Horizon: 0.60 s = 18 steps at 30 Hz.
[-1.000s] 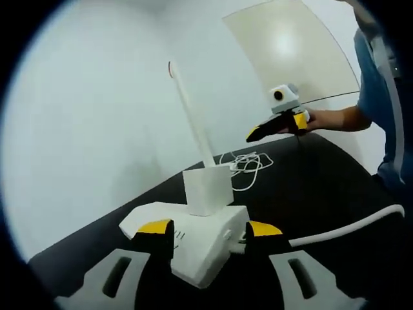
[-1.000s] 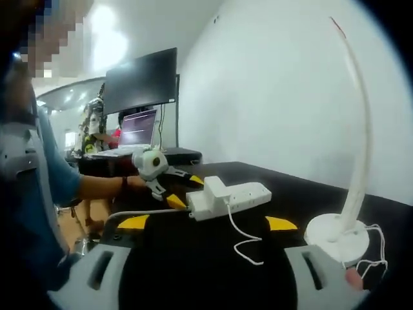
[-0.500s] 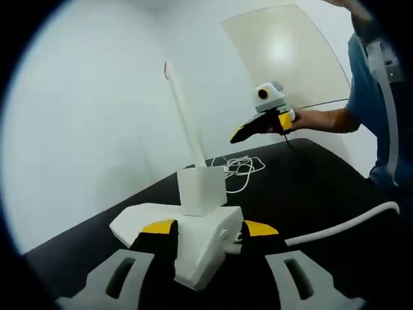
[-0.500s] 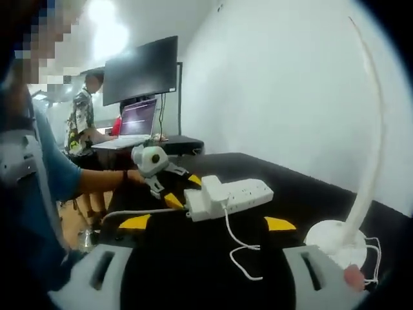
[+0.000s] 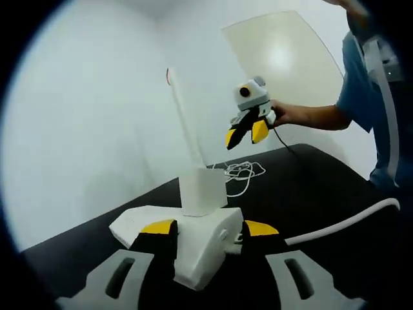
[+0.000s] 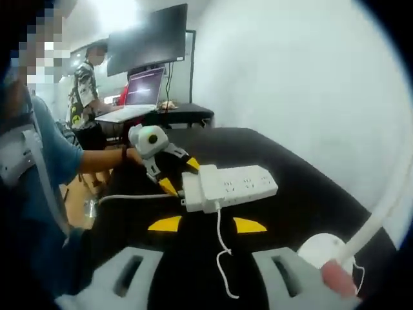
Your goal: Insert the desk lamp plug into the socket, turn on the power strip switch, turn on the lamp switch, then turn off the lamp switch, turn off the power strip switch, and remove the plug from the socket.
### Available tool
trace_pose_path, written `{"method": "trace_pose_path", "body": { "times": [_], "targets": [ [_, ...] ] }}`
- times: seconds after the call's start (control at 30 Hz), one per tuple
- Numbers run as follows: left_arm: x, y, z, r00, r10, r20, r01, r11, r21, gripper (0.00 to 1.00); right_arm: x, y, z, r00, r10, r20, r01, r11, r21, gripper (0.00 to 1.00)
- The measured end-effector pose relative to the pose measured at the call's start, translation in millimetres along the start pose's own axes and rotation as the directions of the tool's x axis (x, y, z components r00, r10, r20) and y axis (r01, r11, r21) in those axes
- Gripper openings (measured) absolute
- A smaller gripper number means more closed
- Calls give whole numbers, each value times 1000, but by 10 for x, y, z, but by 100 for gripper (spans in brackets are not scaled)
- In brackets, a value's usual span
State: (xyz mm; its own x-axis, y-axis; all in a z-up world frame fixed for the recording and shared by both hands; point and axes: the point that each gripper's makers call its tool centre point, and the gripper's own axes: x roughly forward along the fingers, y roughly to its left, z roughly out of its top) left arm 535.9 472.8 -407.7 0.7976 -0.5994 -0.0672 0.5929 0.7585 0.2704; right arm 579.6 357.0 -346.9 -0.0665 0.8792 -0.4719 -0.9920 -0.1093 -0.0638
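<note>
A white power strip [image 5: 201, 248] lies on the black table [image 5: 310, 194], with a boxy white plug [image 5: 202, 190] standing in its socket. My left gripper [image 5: 210, 227] is shut on the strip's near end, a yellow tip pressed to each side. Behind it the desk lamp's thin white stem [image 5: 184, 116] rises, and its cord [image 5: 242, 171] lies coiled. My right gripper [image 5: 245, 134] hangs in the air above the cord, open. In the right gripper view my right gripper [image 6: 206, 225] is open and holds nothing; beyond it are the strip [image 6: 235, 187], the left gripper [image 6: 179, 174] and the lamp base [image 6: 322, 248].
The strip's thick white cable [image 5: 348, 223] runs off to the right across the table. A white wall [image 5: 97, 116] stands close behind the lamp. Farther back, a monitor [image 6: 148, 39] and laptop [image 6: 145, 87] sit on a desk with a person [image 6: 87, 84] beside it.
My right gripper has risen from near the table and now points down over the cord. Its view now looks down on the strip from higher up. The left gripper has kept its hold.
</note>
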Motion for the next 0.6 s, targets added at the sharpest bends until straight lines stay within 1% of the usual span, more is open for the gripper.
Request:
{"method": "trace_pose_path", "body": {
  "times": [0.03,0.07,0.2,0.3,0.4,0.6],
  "targets": [
    [0,2,0,1000,0,0,0,1000,0,38,13,-4,10,1000,3,-6,-3,1000,1,29],
    [0,5,0,1000,0,0,0,1000,0,38,36,3,16,1000,16,-26,-16,1000,-4,29],
    [1,10,-4,1000,5,0,-5,1000,1,38,105,5,23,997,24,-77,-27,999,-33,29],
    [1,4,-2,1000,6,0,-6,1000,1,38,153,8,14,993,35,-109,-39,999,-32,27],
    [2,-6,2,1000,6,1,-6,1000,2,38,197,13,-7,987,47,-153,-54,998,-36,24],
    [5,-13,3,1000,5,2,-5,1000,2,38,325,-36,-41,970,43,-239,-61,996,-70,22]
  ]
}}
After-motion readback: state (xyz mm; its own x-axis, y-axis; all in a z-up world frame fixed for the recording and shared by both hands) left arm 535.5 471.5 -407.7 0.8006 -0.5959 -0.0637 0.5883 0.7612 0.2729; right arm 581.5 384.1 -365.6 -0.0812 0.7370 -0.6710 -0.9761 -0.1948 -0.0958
